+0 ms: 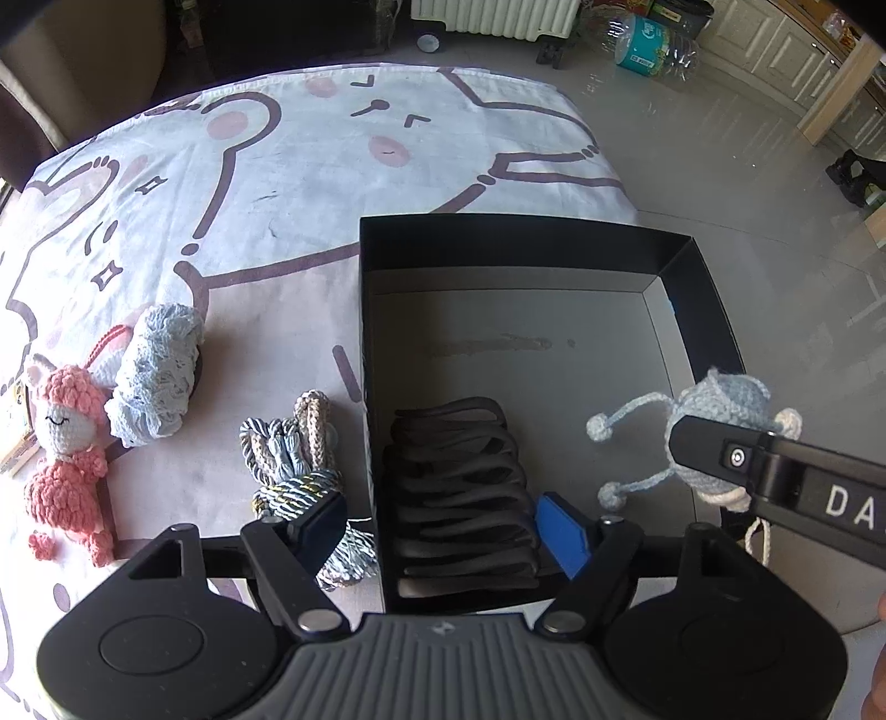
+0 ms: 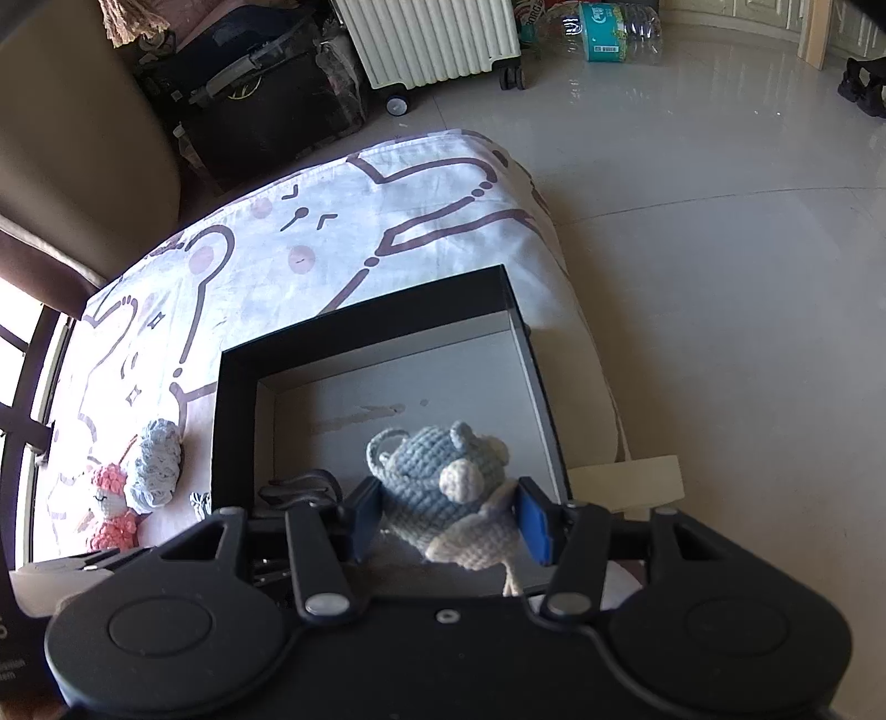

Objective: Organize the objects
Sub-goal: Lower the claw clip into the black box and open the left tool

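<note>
A black open box (image 1: 692,266) stands on the cartoon-print cloth (image 1: 277,183). A bundle of black straps (image 1: 459,487) lies in its near left corner. My left gripper (image 1: 443,531) is open above that bundle, one finger outside the box wall over a grey-blue rope bundle (image 1: 299,465), the other inside; the pads do not press on the straps. My right gripper (image 2: 448,518) is shut on a blue and white crochet toy (image 2: 437,487), held over the box (image 2: 238,421); the toy (image 1: 720,399) also shows in the left wrist view. A pink crochet doll (image 1: 66,443) and a light blue knitted roll (image 1: 158,376) lie left of the box.
The cloth-covered table ends just right of the box, with glossy floor (image 2: 720,221) beyond. A white radiator on wheels (image 2: 437,39), plastic bottles (image 2: 609,27) and a brown chair (image 2: 83,166) stand behind the table. A white piece (image 2: 626,482) sticks out by the box's right side.
</note>
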Demonstrator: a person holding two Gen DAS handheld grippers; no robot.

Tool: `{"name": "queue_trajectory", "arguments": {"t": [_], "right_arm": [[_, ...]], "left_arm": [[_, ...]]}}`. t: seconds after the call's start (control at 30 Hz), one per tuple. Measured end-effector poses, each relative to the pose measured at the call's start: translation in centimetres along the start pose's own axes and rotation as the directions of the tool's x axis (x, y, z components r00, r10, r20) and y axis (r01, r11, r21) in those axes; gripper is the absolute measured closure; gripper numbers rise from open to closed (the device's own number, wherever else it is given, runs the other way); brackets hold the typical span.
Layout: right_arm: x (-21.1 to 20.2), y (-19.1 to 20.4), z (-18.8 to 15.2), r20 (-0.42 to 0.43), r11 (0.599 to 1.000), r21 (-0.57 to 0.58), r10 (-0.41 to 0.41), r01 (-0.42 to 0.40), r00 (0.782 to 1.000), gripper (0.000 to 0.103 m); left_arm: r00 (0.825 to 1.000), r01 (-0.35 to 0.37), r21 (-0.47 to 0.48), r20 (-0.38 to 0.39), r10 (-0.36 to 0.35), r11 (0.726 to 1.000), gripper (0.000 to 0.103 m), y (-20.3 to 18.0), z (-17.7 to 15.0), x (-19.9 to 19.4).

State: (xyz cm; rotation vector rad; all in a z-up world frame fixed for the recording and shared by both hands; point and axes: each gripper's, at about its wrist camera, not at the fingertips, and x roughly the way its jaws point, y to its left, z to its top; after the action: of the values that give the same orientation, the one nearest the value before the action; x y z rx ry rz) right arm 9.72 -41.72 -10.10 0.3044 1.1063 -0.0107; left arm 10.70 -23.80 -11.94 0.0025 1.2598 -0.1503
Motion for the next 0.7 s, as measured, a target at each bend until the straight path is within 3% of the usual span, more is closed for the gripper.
{"name": "queue_trajectory", "arguments": {"t": [0.7], "right_arm": [[0.0,1.0,-0.3,-0.047,0.999,-0.034,0.038,-0.039,0.998,0.050]], "left_arm": [[0.996,-0.059,0.179,0.073,0.046,0.982,0.020,1.4,-0.9,-3.4]]}}
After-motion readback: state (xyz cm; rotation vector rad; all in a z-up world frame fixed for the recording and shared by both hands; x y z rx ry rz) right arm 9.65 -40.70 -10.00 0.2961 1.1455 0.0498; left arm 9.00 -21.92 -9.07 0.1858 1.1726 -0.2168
